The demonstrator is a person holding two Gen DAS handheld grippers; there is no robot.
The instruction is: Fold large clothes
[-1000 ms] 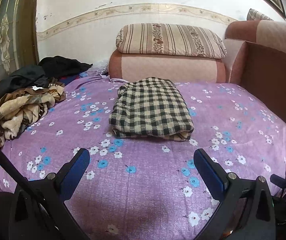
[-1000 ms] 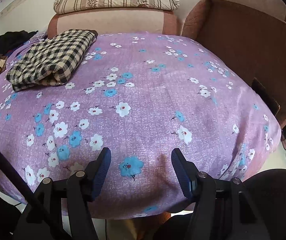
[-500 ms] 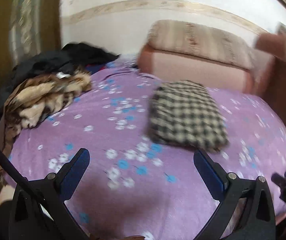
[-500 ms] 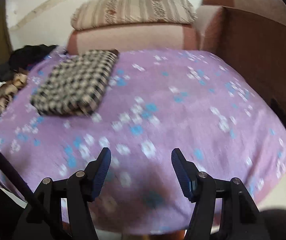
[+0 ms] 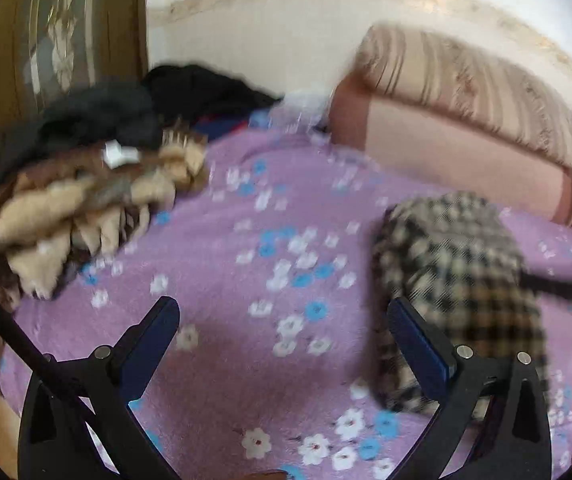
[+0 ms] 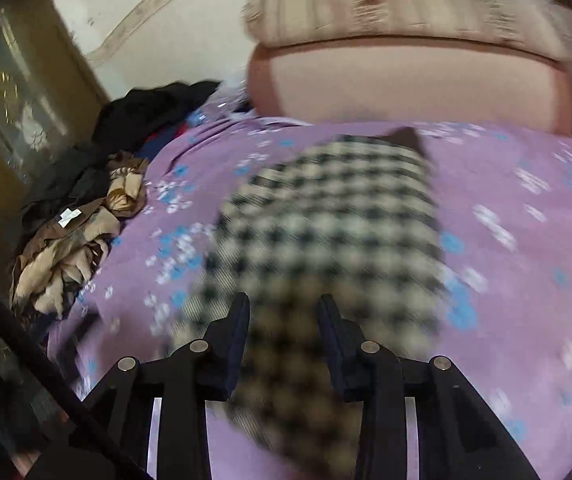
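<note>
A folded black-and-cream checked garment (image 5: pixel 457 272) lies on the purple flowered bed sheet (image 5: pixel 246 220). A crumpled brown and beige garment (image 5: pixel 78 216) is heaped at the bed's left edge. My left gripper (image 5: pixel 282 308) stands wide open over bare sheet between the two, holding nothing. In the right wrist view my right gripper (image 6: pixel 282 302) hovers over the near end of the checked garment (image 6: pixel 325 220). Its jaws are closing, the blurred cloth shows in the gap between them, and I see no pad pressing on it. The brown heap (image 6: pixel 70 248) lies to the left.
Dark clothes (image 5: pixel 126 108) are piled behind the brown heap. A striped pillow (image 5: pixel 465 84) rests on a pink cushion (image 5: pixel 445 152) at the bed's head. A brown patterned door (image 5: pixel 58 40) stands at the left. A black cable (image 5: pixel 565 290) crosses the checked garment.
Both grippers have swung left across the bed. The right one now sits over the checked garment with its jaws narrower. The left view has turned toward the clothes heap.
</note>
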